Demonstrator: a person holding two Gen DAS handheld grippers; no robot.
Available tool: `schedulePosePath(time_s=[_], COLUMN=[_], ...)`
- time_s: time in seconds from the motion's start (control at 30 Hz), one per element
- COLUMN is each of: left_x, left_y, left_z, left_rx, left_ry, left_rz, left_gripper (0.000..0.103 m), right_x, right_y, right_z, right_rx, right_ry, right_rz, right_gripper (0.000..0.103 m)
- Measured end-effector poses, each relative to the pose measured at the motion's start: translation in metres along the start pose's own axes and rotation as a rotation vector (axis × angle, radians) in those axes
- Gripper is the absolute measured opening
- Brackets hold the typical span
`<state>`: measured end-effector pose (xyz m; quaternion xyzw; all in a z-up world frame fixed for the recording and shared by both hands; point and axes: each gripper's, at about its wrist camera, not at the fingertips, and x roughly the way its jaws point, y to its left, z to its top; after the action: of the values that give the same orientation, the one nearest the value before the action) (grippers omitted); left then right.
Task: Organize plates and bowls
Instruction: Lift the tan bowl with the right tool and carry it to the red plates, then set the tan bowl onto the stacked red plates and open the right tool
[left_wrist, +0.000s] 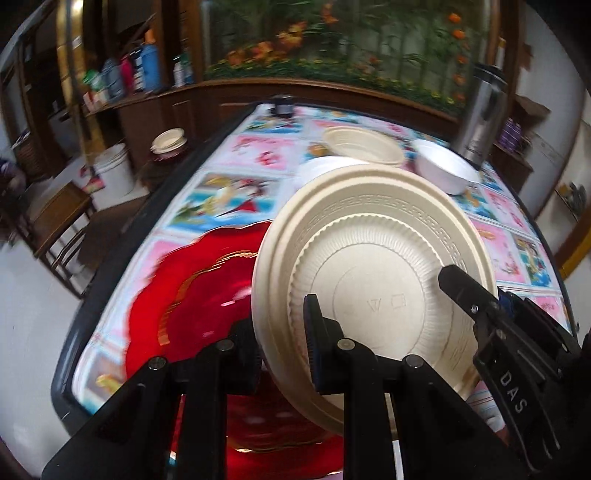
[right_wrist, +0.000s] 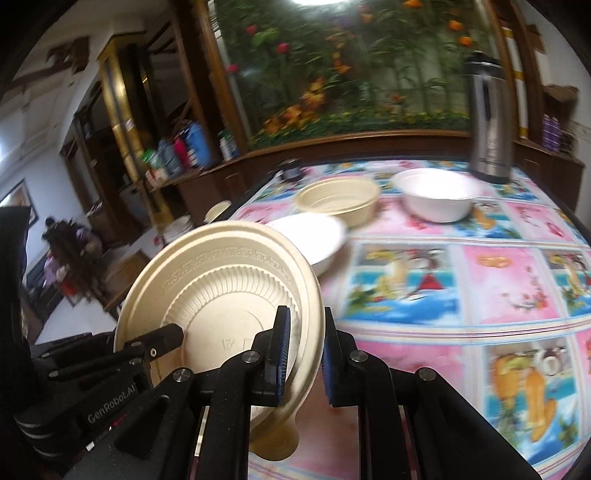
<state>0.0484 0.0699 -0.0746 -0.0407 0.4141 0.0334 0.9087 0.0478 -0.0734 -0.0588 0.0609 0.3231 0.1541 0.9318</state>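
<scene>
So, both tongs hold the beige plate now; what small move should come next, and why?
Probably lower the beige plate flat onto the red plate. It is tilted on edge, pinched by the left tongs and the right tongs, and the red plate lies just beside it.

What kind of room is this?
Probably a home dining room: a table with a cartoon-print tablecloth holding disposable bowls, a steel thermos, and wooden cabinets with bottles beside a flower mural.

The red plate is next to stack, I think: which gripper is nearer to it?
Left. The left gripper hangs right over the red plate, clamping the beige plate; the right gripper grips that plate's opposite rim, farther off.
</scene>
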Motion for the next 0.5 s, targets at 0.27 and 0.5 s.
schedulePosePath(time_s=[0.27,0.5], left_x=[0.011,0.018], left_y=[0.049,0.063], left_z=[-0.015,-0.022], left_rx=[-0.077,-0.105], left_ry=[0.036,0.061], left_rz=[0.058,0.073], left_gripper=[0.018,0.018], right_x=[0.032,0.047], right_y=[0.057,0.069], right_z=[-0.021,-0.031], right_rx=[-0.092,-0.106], right_ry=[0.075,0.124], right_rz=[0.055,0.084], right_gripper=[0.016,0.017])
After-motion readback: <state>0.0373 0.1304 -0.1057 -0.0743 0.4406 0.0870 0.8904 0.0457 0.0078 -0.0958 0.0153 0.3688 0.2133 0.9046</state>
